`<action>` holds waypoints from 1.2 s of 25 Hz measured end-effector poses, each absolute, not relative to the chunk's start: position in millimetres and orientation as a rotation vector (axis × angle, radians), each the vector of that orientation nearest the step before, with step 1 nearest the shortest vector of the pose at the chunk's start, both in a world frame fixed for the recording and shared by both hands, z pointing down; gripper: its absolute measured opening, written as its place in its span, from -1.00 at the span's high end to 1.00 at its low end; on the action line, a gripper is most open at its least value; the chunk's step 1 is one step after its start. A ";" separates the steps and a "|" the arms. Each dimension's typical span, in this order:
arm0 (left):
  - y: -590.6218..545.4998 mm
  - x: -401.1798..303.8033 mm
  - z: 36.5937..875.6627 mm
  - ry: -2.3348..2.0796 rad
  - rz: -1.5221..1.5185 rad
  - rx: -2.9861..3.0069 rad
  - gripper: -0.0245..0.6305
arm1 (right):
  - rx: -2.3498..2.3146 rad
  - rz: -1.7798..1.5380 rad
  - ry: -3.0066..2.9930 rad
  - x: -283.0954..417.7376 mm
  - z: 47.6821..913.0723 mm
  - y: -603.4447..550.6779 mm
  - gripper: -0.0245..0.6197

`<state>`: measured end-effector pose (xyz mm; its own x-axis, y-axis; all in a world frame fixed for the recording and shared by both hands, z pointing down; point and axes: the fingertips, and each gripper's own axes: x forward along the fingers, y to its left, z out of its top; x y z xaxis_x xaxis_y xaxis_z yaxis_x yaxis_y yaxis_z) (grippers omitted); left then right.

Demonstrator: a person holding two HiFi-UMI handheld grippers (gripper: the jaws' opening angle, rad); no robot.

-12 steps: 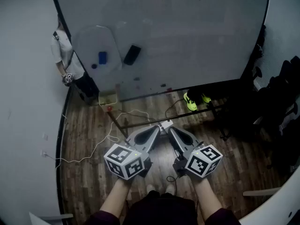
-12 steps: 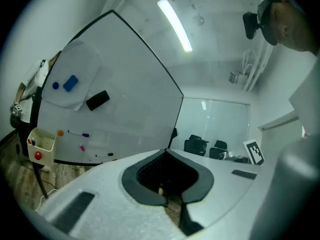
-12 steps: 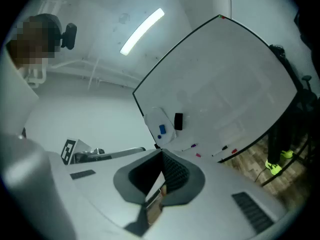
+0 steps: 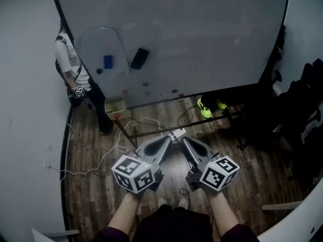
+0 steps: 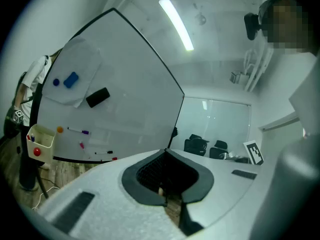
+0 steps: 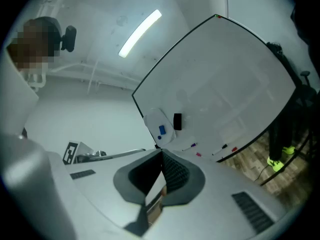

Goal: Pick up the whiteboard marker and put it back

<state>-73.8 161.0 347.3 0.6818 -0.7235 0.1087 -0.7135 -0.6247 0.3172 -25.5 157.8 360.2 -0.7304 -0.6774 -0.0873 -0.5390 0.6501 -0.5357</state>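
Observation:
Several whiteboard markers sit low on the whiteboard [image 4: 192, 34]: a purple-capped marker [image 5: 78, 131], a pink one [image 5: 81, 145] and a black one [image 5: 102, 152] in the left gripper view. The right gripper view shows them too, small, as the purple-capped marker [image 6: 190, 146] and the black marker [image 6: 220, 148]. My left gripper [image 4: 170, 138] [image 5: 165, 151] and right gripper [image 4: 182, 139] [image 6: 161, 153] hang side by side above the wooden floor, well short of the board. Both are shut with nothing in them, their tips nearly touching each other.
A black eraser [image 4: 140, 58] and a blue magnet [image 4: 107, 62] stick to the board. A person [image 4: 75, 79] stands at its left edge beside a cream basket [image 5: 40, 140]. White cables [image 4: 108, 153] trail across the floor. Neon-green shoes [image 4: 207, 109] and black chairs [image 4: 303, 100] are at the right.
The person at the board's left edge has stepped further into view, towards me. Both grippers have stayed where they were.

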 end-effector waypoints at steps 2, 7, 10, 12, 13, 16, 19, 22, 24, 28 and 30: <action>160.7 -72.5 348.1 -1.134 -0.042 2.560 0.91 | -0.952 -0.724 2.568 -23.6 359.4 157.8 0.91; 160.8 -66.2 349.5 -1.136 -0.038 2.555 0.91 | -0.963 -0.739 2.559 -15.5 361.4 157.1 0.91; 158.9 -62.2 352.0 -1.143 -0.029 2.546 0.91 | -0.959 -0.757 2.550 -9.7 363.9 154.9 0.91; 159.4 -59.7 353.6 -1.153 -0.026 2.540 0.91 | -0.950 -0.772 2.545 -6.1 366.0 155.2 0.91; 159.4 -58.8 354.3 -1.160 -0.024 2.536 0.91 | -0.945 -0.779 2.543 -4.5 367.3 155.3 0.91; 158.8 -56.2 356.6 -1.177 -0.020 2.524 0.91 | -0.929 -0.794 2.541 -0.5 371.3 154.2 0.91; 159.3 -52.5 359.5 -1.187 -0.013 2.518 0.91 | -0.927 -0.809 2.544 3.6 374.0 153.6 0.91; 159.0 -49.4 364.0 -1.189 0.000 2.511 0.91 | -0.926 -0.820 2.537 7.2 376.7 151.6 0.91; 155.8 -49.3 366.7 -1.188 0.007 2.509 0.91 | -0.923 -0.825 2.528 8.3 378.9 148.4 0.91; 143.5 -54.6 372.2 -1.178 0.015 2.506 0.91 | -0.944 -0.846 2.522 4.8 385.8 137.5 0.91; 133.2 -59.2 375.6 -1.167 0.017 2.505 0.91 | -0.957 -0.852 2.515 0.4 389.0 128.3 0.91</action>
<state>-59.2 133.2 375.6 0.6559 -0.7362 0.1668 -0.7407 -0.5852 0.3300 0.4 128.3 389.0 -0.7255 -0.6835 -0.0802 -0.4940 0.5983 -0.6309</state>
